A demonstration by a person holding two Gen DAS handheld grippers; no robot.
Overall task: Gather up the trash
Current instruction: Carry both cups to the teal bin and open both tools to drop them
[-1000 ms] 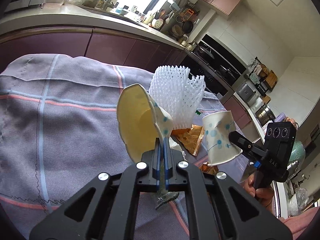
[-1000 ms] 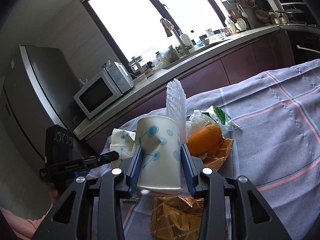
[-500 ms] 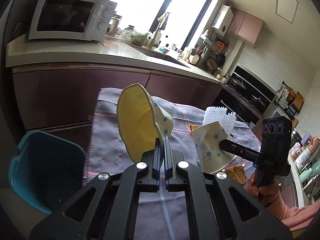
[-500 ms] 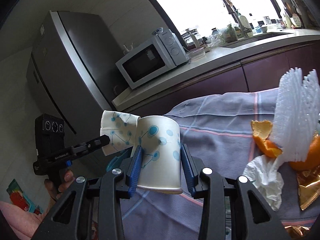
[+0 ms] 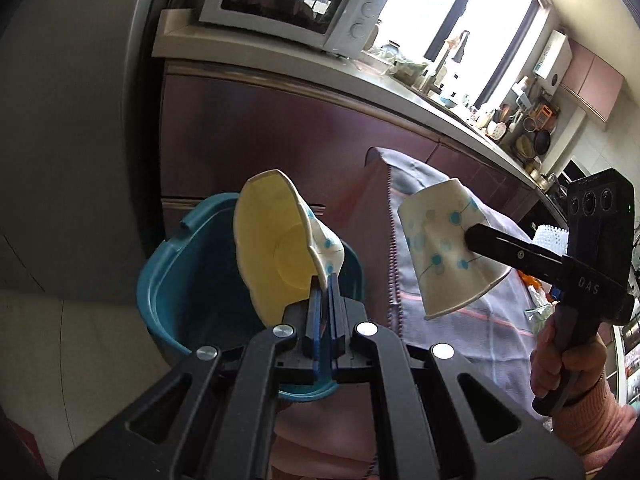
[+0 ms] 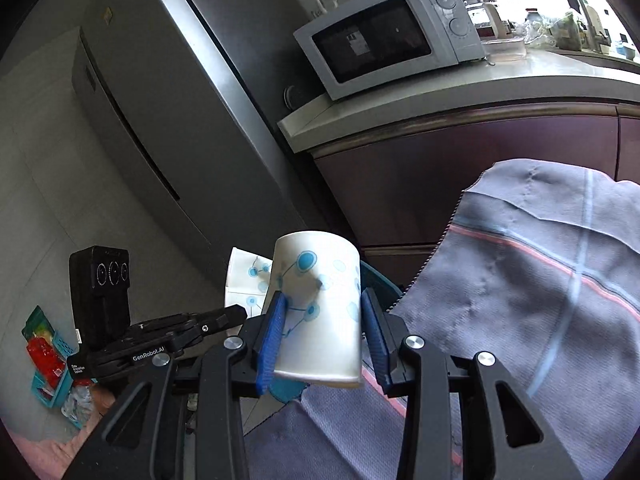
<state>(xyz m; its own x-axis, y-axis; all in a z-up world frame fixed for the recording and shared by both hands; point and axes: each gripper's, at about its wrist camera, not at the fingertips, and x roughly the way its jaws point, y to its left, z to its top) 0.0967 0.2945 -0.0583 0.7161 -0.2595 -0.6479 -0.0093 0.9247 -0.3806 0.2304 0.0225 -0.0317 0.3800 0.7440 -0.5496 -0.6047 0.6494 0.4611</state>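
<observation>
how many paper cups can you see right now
2: a crushed paper cup pinched in the left gripper over the teal bin, and an intact paper cup in the right gripper.

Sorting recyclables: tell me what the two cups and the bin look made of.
Crushed cup: thin paper, matte printed outside, creased flat in the left gripper.
Whole cup: same printed paper, rolled rim, held in the right gripper.
Bin: probably teal plastic, smooth, moulded, slightly glossy.
</observation>
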